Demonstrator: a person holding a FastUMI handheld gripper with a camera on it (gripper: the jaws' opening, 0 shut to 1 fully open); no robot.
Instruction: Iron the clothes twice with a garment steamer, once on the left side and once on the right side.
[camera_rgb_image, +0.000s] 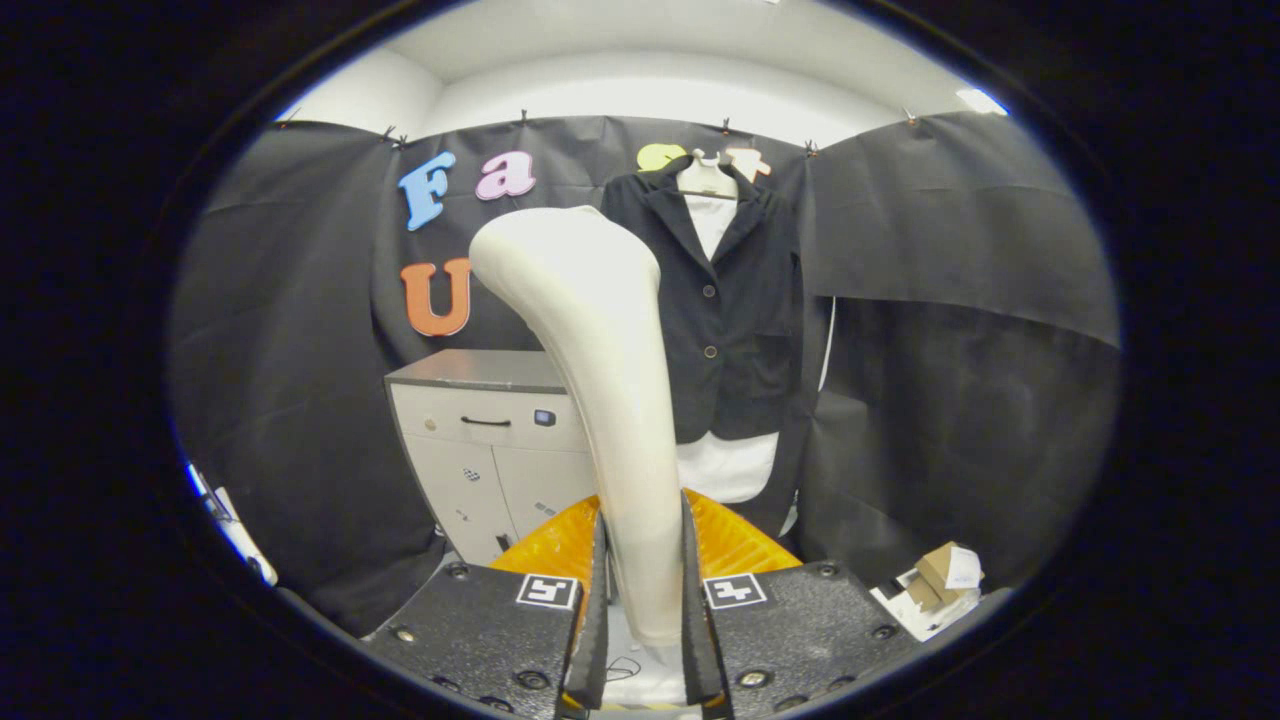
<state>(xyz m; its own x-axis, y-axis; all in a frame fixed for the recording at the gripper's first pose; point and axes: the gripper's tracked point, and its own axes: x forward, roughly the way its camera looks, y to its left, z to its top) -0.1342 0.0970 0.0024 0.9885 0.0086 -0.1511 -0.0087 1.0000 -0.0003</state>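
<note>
Firmly gripper (645, 590) clamps steamer (590, 330); cabinet (480, 430) closed.

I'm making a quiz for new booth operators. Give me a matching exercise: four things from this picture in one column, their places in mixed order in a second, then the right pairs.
Things:
1. garment steamer
2. dark jacket
3. cabinet
4. cardboard scraps

Places:
A. hanging on the black cloth wall
B. on the floor, right of the fingers
C. clamped in the gripper
D. standing left of the jacket, behind the steamer

Pairs: 1-C, 2-A, 3-D, 4-B
</note>
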